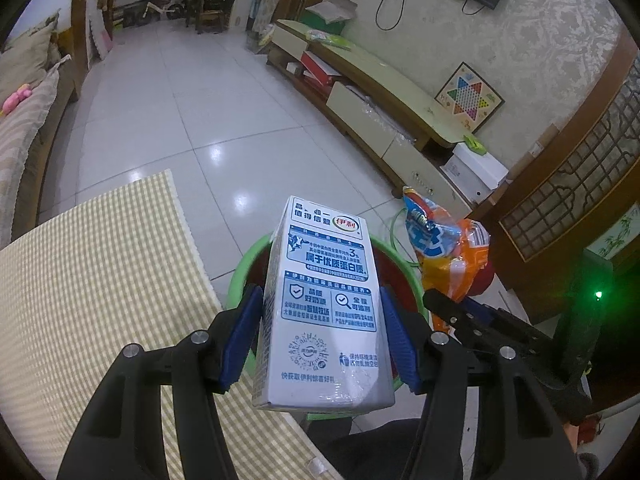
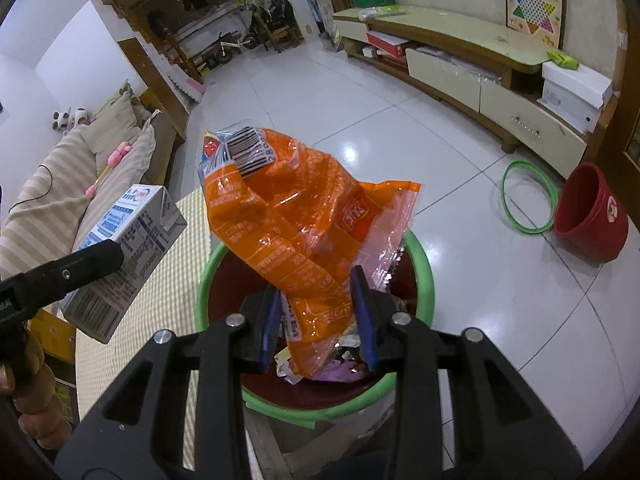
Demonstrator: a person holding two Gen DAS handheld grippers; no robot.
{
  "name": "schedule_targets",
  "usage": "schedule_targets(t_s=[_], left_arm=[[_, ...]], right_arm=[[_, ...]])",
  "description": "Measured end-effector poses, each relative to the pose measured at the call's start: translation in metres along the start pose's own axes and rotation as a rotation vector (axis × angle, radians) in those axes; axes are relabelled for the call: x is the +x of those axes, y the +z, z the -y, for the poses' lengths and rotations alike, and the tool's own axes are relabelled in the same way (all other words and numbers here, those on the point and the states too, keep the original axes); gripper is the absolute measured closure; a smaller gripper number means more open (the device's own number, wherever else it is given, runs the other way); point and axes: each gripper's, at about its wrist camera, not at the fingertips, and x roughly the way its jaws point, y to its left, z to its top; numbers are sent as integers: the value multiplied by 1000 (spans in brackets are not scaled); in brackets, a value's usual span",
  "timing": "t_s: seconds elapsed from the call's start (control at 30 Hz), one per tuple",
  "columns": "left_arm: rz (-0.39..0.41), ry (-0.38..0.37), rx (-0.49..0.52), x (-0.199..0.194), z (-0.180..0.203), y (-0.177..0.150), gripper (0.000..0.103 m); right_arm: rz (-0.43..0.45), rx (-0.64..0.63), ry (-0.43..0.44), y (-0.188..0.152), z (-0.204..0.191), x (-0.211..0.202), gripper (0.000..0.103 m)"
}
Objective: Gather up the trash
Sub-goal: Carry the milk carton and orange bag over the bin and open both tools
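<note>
A: Our left tongs (image 1: 320,336) have the white and blue rectangular milk carton (image 1: 320,300) clamped between the blue pads, with the carton standing up beyond them. Below and just ahead sits the dark red waste bin with the green rim (image 1: 240,268), next to the table with the yellow checked cloth (image 1: 100,264).

B: And our right tongs (image 2: 318,316) are closed on the crinkled orange plastic snack bag (image 2: 296,220), hanging right over the same bin (image 2: 420,264), which already holds wrappers.

A: What worries us?

B: The bag is light and wide. If we let go too high, we think it could drift and catch on the rim or slide to the floor.

A: The carton too: from our side it looks nearer the rim than the middle, so it might bounce off the table edge.
</note>
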Motion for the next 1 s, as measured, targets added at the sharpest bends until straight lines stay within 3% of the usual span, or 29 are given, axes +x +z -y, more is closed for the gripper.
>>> schedule_targets(t_s=[0.17,0.2,0.27,0.37,0.57,1.0], left_arm=[[-13,2,0,10,1,3,47],[-14,3,0,11,1,3,47],[-20,3,-2,15,1,4,47],[-22,3,-2,19,2,5,47],[-30,-2,-1,27,2,8,47],[-46,-27,12,42,10,6,46]], right_arm=[[-27,-9,17,0,1,11,67],[-30,-8,20,1,3,12,63],[-20,-8,14,1,2,13,43],[-4,-12,7,1,2,12,25],[18,3,-11,1,10,7,9],[26,13,-57,-3,25,-4,5]])
